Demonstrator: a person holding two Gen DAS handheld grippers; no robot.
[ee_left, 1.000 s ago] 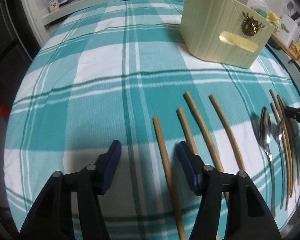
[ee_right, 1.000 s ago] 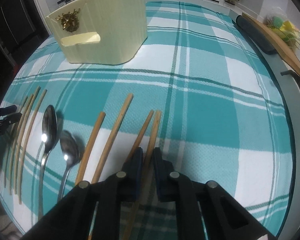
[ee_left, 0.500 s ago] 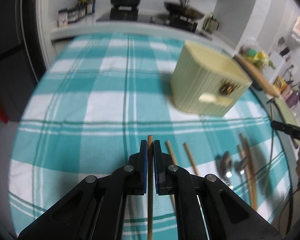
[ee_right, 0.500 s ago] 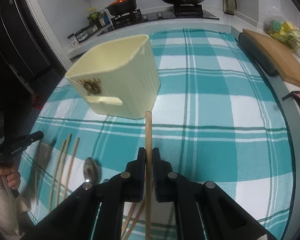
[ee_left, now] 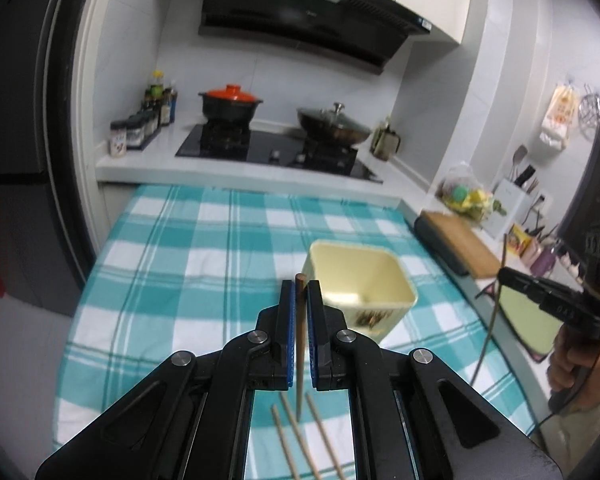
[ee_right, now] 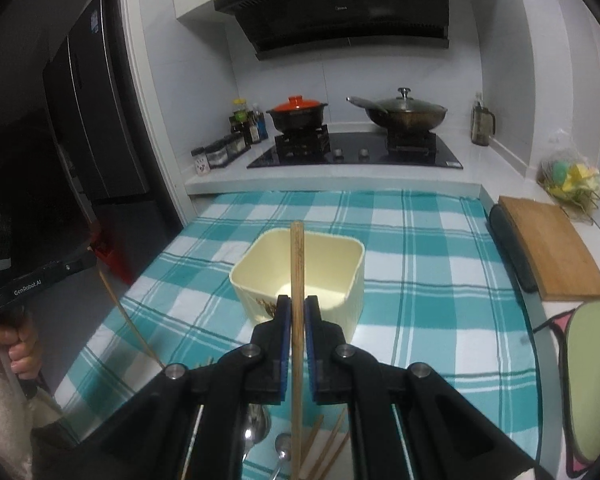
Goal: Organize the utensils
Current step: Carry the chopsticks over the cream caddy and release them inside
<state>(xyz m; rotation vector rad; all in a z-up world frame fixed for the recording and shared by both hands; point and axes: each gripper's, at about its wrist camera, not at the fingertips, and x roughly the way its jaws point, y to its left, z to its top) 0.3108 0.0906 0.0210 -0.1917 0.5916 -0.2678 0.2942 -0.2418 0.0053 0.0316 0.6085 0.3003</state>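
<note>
My left gripper [ee_left: 299,289] is shut on a wooden chopstick [ee_left: 299,344], held upright well above the table. My right gripper [ee_right: 297,303] is shut on another wooden chopstick [ee_right: 297,320], also upright and raised. A cream utensil holder [ee_left: 360,280] stands open-topped on the checked cloth, ahead of and below both grippers; it also shows in the right wrist view [ee_right: 300,268]. More chopsticks [ee_left: 300,440] lie on the cloth below the left gripper. Two spoons [ee_right: 260,432] and more chopsticks [ee_right: 324,444] lie below the right gripper.
A teal checked tablecloth [ee_right: 420,240] covers the table. A wooden cutting board [ee_right: 548,252] lies along the right edge. A stove with a red-lidded pot [ee_right: 298,114] and a wok [ee_right: 404,114] sits behind. A fridge [ee_right: 92,120] stands at the left.
Both grippers have lifted high off the table with their chopsticks and tilted up, so the holder's open top now shows from above.
</note>
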